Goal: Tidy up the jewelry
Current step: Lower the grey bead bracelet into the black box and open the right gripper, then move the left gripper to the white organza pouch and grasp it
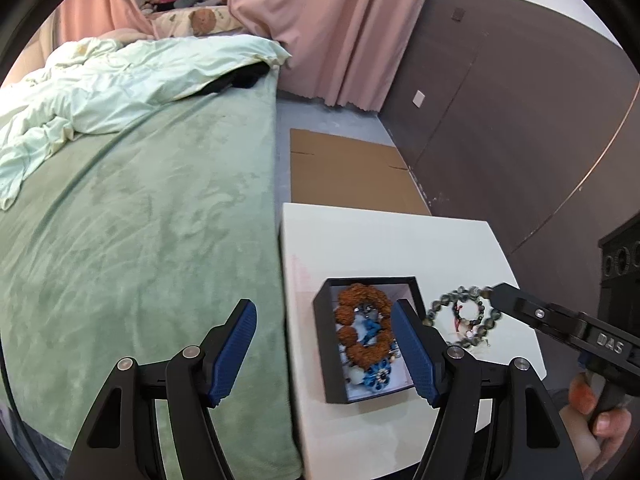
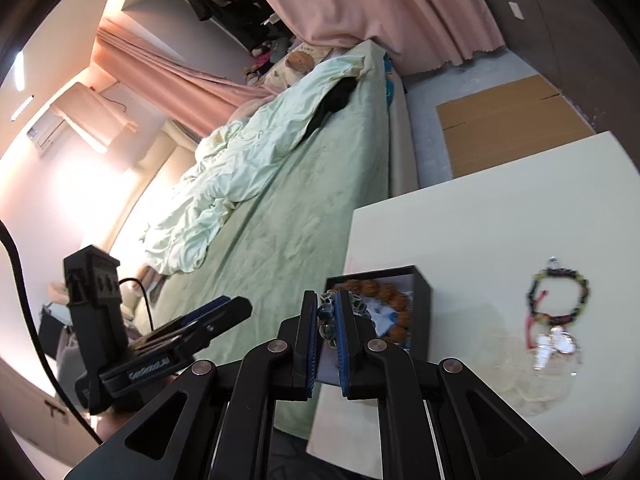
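I'm carrying a dark beaded bracelet in the right gripper, jaws nearly closed and pinching a few of its blue-grey beads. In the left wrist view the loop is hanging from the jaw tips above the white desk, just beside the right wall of the black jewelry box. The box is already holding a brown beaded bracelet and a blue flower piece on its white lining.

The left gripper is hovering with jaws wide open and holding nothing, one finger over the green bed, the other over the box's right side.

Step in hand, as I judge it: moving this bracelet into the box. Still out on the desk are a green-and-black bracelet with a red cord and something clear beside it, blurred, possibly crystal beads.

Next move calls for shifting the right gripper left until the loop is hanging over the box opening, lowering, then opening the jaws. The left finger is crowding that wall, so I'm expecting to need clearance there.
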Demonstrator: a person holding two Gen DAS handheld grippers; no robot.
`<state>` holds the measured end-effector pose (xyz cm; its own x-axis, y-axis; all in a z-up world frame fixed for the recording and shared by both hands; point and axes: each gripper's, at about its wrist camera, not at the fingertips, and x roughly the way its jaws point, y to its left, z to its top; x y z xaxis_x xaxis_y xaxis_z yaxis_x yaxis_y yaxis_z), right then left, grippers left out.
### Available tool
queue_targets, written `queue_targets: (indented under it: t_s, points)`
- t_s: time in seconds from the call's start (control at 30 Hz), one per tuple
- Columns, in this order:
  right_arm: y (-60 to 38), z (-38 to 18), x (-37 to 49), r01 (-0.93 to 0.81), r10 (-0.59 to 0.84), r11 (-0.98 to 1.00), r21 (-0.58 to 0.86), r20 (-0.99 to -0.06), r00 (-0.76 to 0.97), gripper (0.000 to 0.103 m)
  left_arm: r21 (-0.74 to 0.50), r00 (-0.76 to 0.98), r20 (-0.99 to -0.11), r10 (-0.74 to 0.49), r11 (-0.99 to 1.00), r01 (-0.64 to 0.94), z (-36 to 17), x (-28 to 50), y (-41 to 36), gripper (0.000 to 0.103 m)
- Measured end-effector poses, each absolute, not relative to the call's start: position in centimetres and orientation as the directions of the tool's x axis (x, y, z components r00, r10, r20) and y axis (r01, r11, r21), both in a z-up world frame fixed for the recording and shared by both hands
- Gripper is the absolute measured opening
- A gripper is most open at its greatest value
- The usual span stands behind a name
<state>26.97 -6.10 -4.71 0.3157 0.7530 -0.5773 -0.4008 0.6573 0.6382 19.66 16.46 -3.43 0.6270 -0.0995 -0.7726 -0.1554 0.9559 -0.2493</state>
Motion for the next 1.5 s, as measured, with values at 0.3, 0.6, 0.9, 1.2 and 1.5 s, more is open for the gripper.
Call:
queue_targets:
  t_s: [0.3, 0.6, 0.9, 1.2, 1.5]
  points:
    - [-1.6, -6.9, 28.0, -0.402, 0.770, 0.634, 0.661, -0.590, 0.244, 0.011, -0.250, 0.638, -0.765, -0.083, 0.952, -0.177, -2.8, 18.1, 18.5, 0.071]
    - [0.9, -11.3, 29.1, -0.337, 0.719, 0.681, 0.650, -0.681, 0.139, 0.028, -0.250, 0.640, -0.765, -0.075, 0.950, -0.188, -2.7, 17.5, 19.2, 0.071]
    - [2.4, -13.3, 28.7, -0.368, 0.606, 0.760, 0.535, -0.788, 0.106, 0.021, -0.241, 0.627, -0.776, -0.067, 0.951, -0.196, -3.0, 17.5, 19.1, 0.071]
    - [0.5, -11.1, 28.0, -0.380, 0.560, 0.797, 0.469, -0.810, 0.175, 0.025, -0.236, 0.628, -0.775, -0.070, 0.954, -0.185, -2.9, 17.5, 18.7, 0.071]
    - [-6.3, -7.7, 27.5, -0.335, 0.594, 0.796, 0.504, -0.756, 0.275, 0.057, -0.227, 0.617, -0.780, -0.102, 0.966, -0.127, -3.2, 18.7, 15.5, 0.071]
